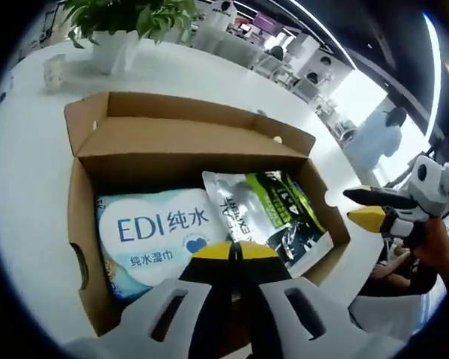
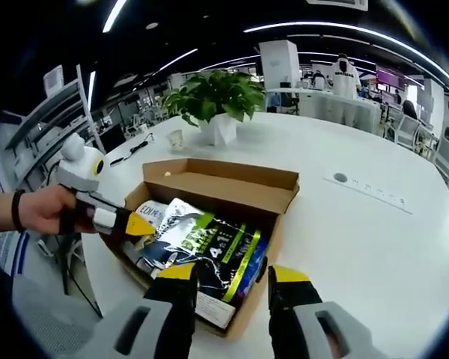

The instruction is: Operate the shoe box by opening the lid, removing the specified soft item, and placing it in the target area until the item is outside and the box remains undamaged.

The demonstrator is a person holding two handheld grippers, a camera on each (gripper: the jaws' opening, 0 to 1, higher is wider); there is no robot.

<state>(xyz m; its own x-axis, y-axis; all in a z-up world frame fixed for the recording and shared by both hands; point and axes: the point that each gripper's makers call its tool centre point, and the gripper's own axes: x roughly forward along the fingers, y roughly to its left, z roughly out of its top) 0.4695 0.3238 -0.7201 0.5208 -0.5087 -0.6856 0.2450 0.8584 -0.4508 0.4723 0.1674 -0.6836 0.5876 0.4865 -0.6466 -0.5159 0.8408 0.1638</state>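
The left gripper (image 1: 236,250), jaws pressed together, is poised over the EDI wet-wipes pack (image 1: 159,235) lying in the open shoe box (image 1: 90,157) on the counter (image 2: 374,239). The right gripper (image 2: 232,277), jaws spread, is held near the silver-green pouch (image 2: 209,247). The soft pack should be pinched at its edge and lifted straight up, clear of the cardboard walls.

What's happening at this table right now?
A person holds a gripper in each hand over an open cardboard box on a white table. The lid is already up. Inside lie a wipes pack and a silver-green pouch, side by side. The left gripper, jaws together, hovers at the box's near edge. The right gripper, jaws apart, hangs over the pouch. Nothing is out yet. A potted plant stands behind.
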